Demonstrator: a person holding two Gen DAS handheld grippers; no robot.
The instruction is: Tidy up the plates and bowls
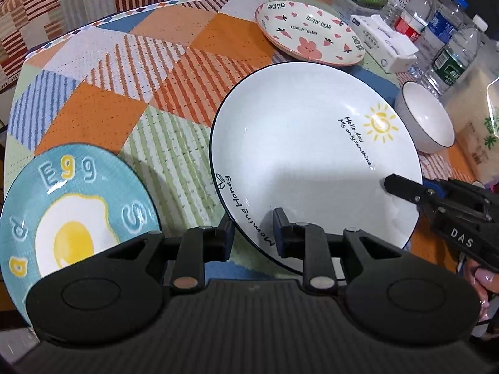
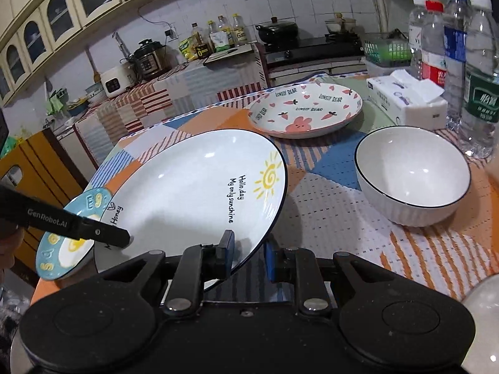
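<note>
A big white plate (image 1: 312,155) with a sun drawing and a dark rim hangs tilted above the patchwork tablecloth. My left gripper (image 1: 252,229) is shut on its near rim, and my right gripper (image 2: 249,252) is shut on the opposite rim (image 2: 246,258). Each gripper shows in the other's view: the right gripper (image 1: 396,187) and the left gripper (image 2: 123,240). A blue fried-egg plate (image 1: 71,212) lies at the table's left edge, partly under the white plate (image 2: 193,187). A pink bear plate (image 1: 308,37) lies farther back. A white bowl (image 2: 411,174) with a dark rim stands to the right.
Several water bottles (image 2: 474,71) and a tissue pack (image 2: 405,99) stand at the back right of the table. A bag of rice (image 1: 480,131) sits beside the bowl. The kitchen counter (image 2: 187,78) with appliances lies beyond the table's far edge.
</note>
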